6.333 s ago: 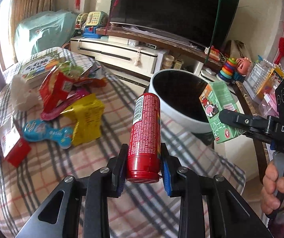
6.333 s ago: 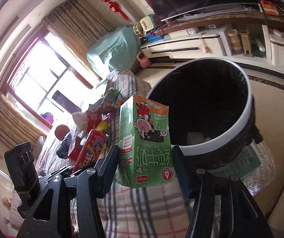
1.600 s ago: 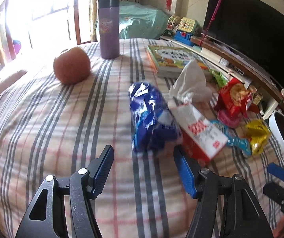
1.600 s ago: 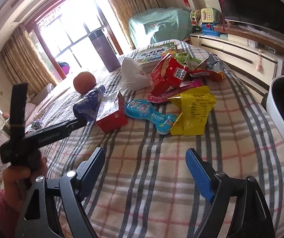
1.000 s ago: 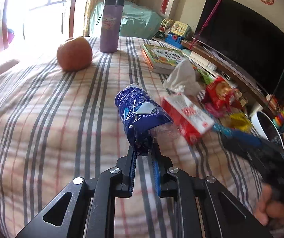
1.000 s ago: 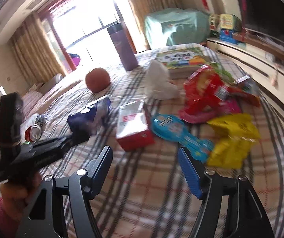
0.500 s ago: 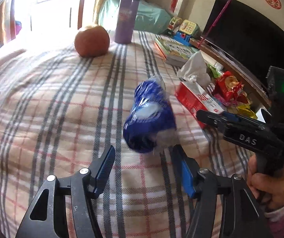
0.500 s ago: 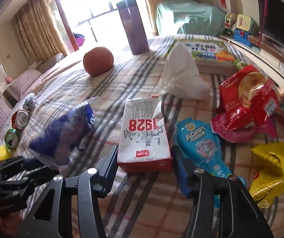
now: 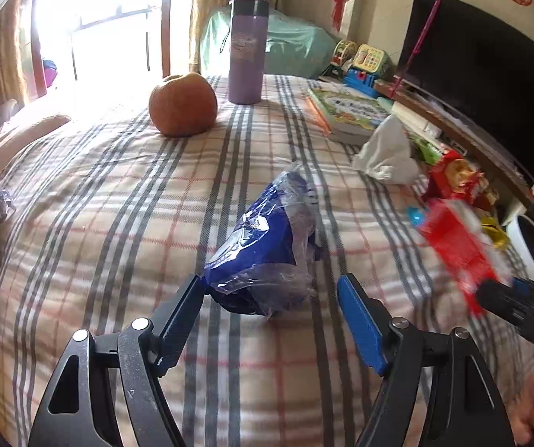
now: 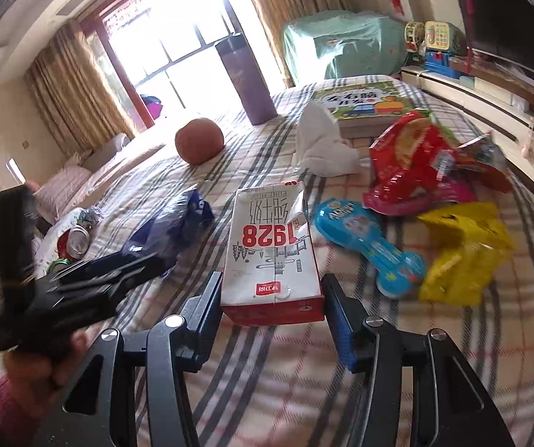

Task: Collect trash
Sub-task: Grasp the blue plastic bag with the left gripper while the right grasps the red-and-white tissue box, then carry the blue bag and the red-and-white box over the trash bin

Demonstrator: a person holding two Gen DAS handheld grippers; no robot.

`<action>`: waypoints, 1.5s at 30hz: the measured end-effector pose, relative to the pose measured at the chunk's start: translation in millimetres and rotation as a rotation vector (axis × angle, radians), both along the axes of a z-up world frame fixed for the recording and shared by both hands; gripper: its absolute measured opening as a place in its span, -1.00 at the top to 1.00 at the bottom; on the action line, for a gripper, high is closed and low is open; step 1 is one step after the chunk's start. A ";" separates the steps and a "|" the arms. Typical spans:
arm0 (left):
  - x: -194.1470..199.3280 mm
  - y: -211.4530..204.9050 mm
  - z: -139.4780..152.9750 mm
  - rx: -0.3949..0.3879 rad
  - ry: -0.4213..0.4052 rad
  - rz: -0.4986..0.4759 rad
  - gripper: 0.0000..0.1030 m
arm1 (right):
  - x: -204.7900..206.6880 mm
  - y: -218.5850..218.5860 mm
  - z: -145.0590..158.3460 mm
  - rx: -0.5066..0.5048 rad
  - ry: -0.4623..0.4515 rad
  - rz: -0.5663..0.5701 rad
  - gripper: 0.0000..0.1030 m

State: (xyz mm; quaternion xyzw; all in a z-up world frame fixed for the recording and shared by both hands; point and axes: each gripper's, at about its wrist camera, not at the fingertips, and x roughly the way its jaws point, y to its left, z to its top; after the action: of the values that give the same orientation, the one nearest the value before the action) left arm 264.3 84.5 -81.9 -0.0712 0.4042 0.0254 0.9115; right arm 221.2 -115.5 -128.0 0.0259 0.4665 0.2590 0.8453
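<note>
Blue-wrapped bag (image 9: 267, 249) lies loose between the opening jaws of the left gripper (image 9: 270, 314), the right gripper (image 10: 272, 311) clamps the milk carton (image 10: 272, 249) — wrappers remain on the bed (image 9: 99, 205).

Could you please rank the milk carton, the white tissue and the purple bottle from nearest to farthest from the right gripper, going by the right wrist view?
1. Milk carton: between the right gripper's jaws.
2. White tissue: beyond the carton, slightly right.
3. Purple bottle: upright at the far end, near the window.
</note>
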 end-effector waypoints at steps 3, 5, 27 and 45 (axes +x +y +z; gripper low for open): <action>11.0 0.9 -6.4 -0.030 0.017 -0.005 0.28 | -7.9 -12.6 7.3 0.017 -0.001 -0.017 -0.02; 13.8 3.2 -8.9 -0.047 0.018 0.004 0.42 | -12.9 -19.7 10.9 0.019 -0.006 -0.028 -0.02; -43.4 -89.9 33.4 -0.114 -0.069 -0.280 0.57 | -51.5 -122.5 44.1 0.041 -0.061 -0.249 -0.02; -28.3 -175.4 33.9 -0.093 -0.046 -0.455 0.57 | -62.1 -192.4 52.9 0.035 -0.080 -0.396 -0.02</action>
State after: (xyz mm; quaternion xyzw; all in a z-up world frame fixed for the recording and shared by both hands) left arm 236.1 -90.8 -48.0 -0.0209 0.3898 -0.2012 0.8984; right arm 159.1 -307.9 -75.1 0.1215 0.4136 0.0965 0.8971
